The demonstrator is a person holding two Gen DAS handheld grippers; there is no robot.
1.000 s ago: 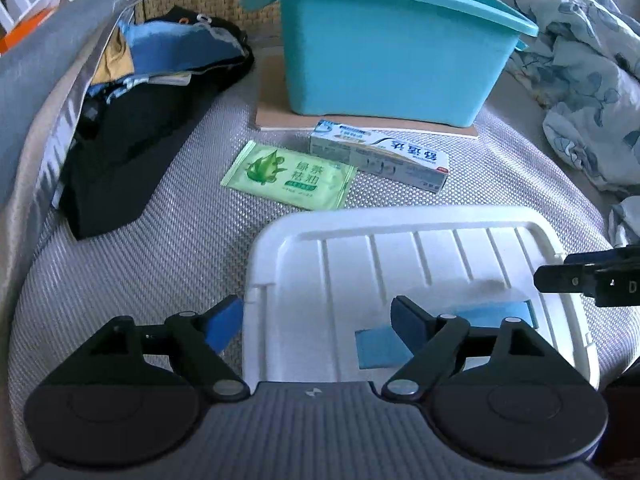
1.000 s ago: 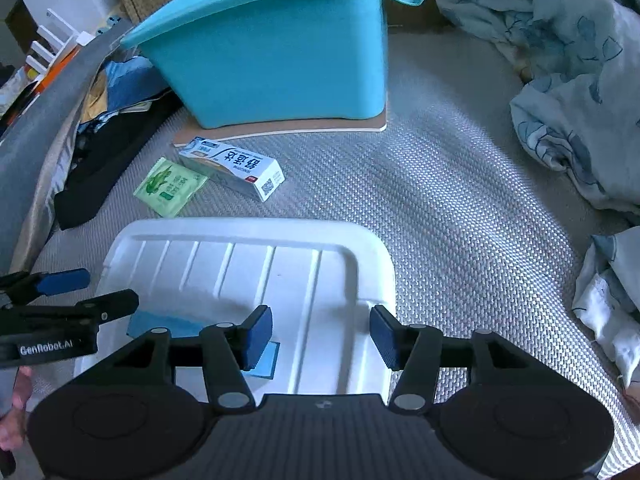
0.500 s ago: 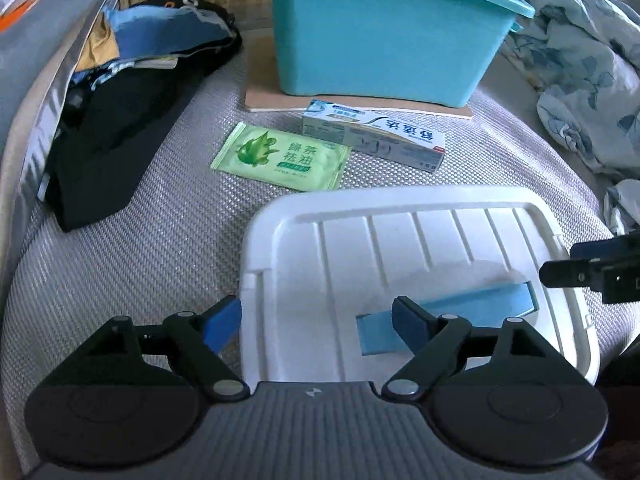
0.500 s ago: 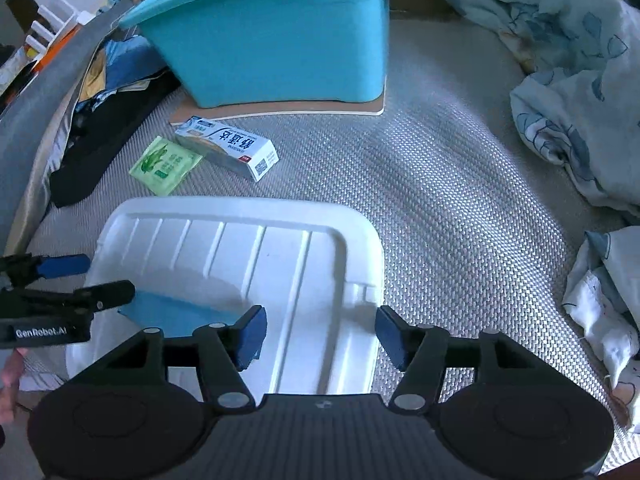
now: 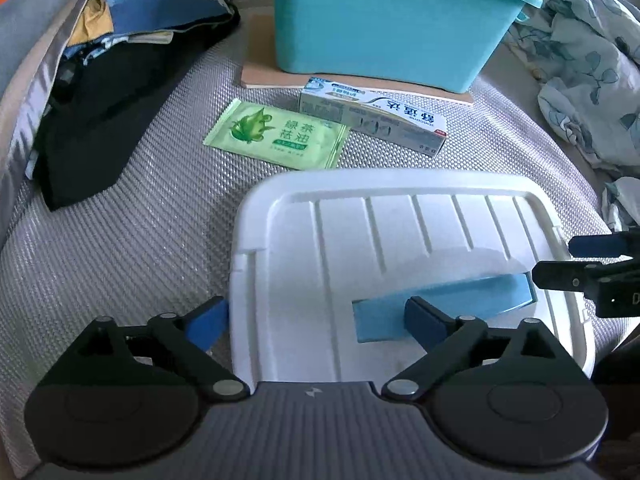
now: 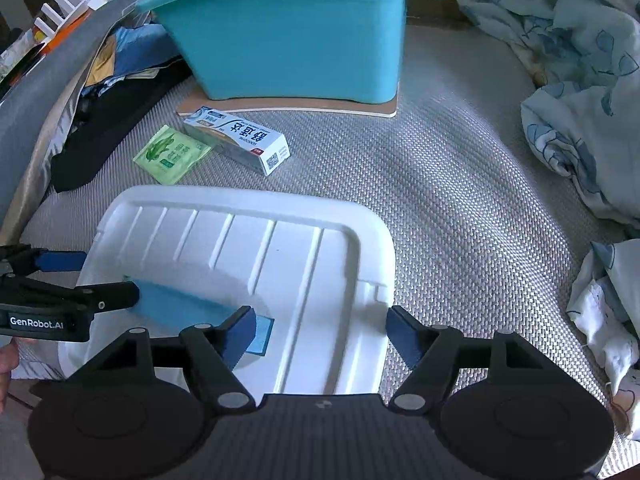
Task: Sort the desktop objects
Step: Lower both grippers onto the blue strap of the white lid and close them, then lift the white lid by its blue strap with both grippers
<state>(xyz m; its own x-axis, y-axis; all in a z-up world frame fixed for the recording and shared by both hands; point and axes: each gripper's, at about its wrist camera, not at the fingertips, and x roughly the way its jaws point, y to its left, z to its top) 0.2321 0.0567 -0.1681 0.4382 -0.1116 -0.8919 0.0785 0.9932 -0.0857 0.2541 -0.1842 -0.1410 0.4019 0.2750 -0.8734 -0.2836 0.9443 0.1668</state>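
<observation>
Lying far left: a heap of dark and blue clothes (image 5: 120, 52) against a grey padded edge (image 5: 24, 40), on the woven grey surface (image 5: 120, 240).
Green sachet (image 5: 276, 136): flat on the weave, just right of the clothes, its right corner touching or tucked under the toothpaste box; which, I cannot tell.
Toothpaste box (image 5: 376, 118): lying on its long side, just in front of the thin board (image 5: 260, 76) under the bin.
Teal bin (image 5: 384, 20): upright on that board, behind both small items.
White lid (image 5: 400, 240): ribbed, flat on the weave, nearest the cameras, with a blue strip (image 5: 440, 308) set in it.
Left gripper (image 5: 316, 320): jaws spread wide and just been opening; the lid's left edge lies between them, left pad off the lid over the weave, right pad over the blue strip. No pad presses on anything.
Right gripper (image 6: 320, 332): jaws spread and just been opening; the lid's right edge lies between them, left pad over the end of the blue strip, right pad beyond the rim. Nothing pinched.
Floral bedding (image 6: 568, 80): bunched at far right, well apart from the lid.
</observation>
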